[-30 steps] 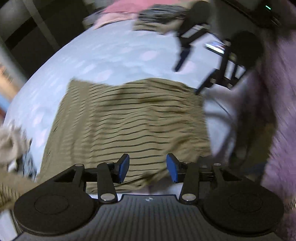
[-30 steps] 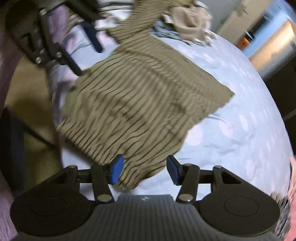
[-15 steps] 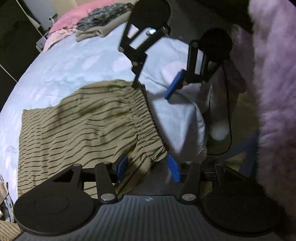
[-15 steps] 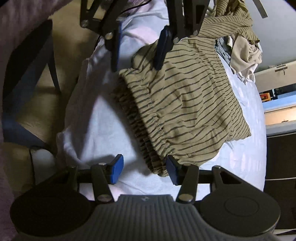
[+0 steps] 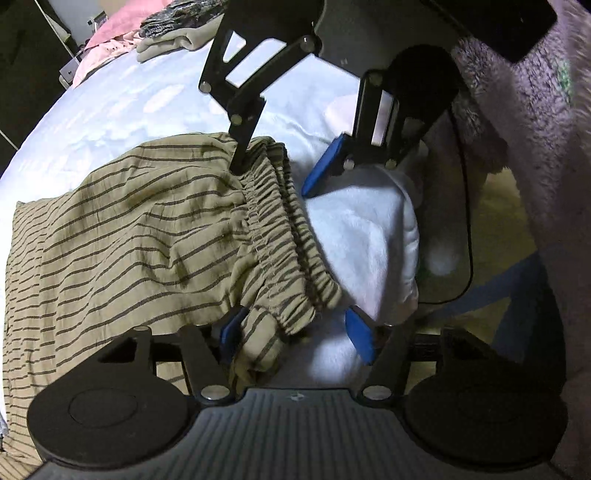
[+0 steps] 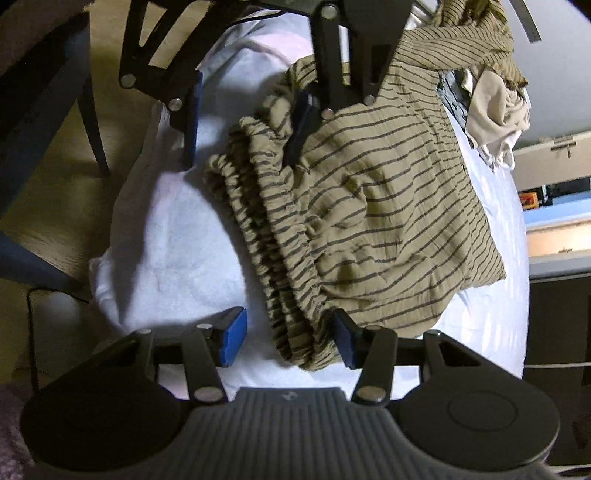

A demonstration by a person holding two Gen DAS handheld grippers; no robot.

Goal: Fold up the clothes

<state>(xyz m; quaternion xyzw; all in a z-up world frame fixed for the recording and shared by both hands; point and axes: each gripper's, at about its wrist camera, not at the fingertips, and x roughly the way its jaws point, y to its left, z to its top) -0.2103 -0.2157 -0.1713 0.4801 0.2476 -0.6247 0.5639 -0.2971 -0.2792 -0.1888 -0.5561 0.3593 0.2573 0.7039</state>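
Olive striped shorts [image 5: 140,236] lie folded on the white bed [image 5: 122,103], the gathered elastic waistband [image 5: 288,236] toward the bed's edge. My left gripper [image 5: 291,334] is open, its jaws either side of the waistband's near corner. My right gripper [image 6: 286,338] is open around the waistband's other corner [image 6: 295,332]. Each gripper shows in the other's view: the right one [image 5: 277,166] and the left one [image 6: 251,118], both open over the waistband ends. The shorts [image 6: 388,206] fill the middle of the right wrist view.
A pile of pink and grey folded clothes [image 5: 162,26] lies at the bed's far end. Unfolded beige and striped clothes [image 6: 491,92] lie past the shorts. The floor [image 6: 48,221] and a dark chair leg [image 6: 88,118] are beside the bed. A fuzzy purple sleeve [image 5: 546,147] is at the right.
Both grippers moved in from over the shorts to the waistband edge and lowered. Each now straddles one waistband corner, closer than half a second ago. Jaws stayed open.
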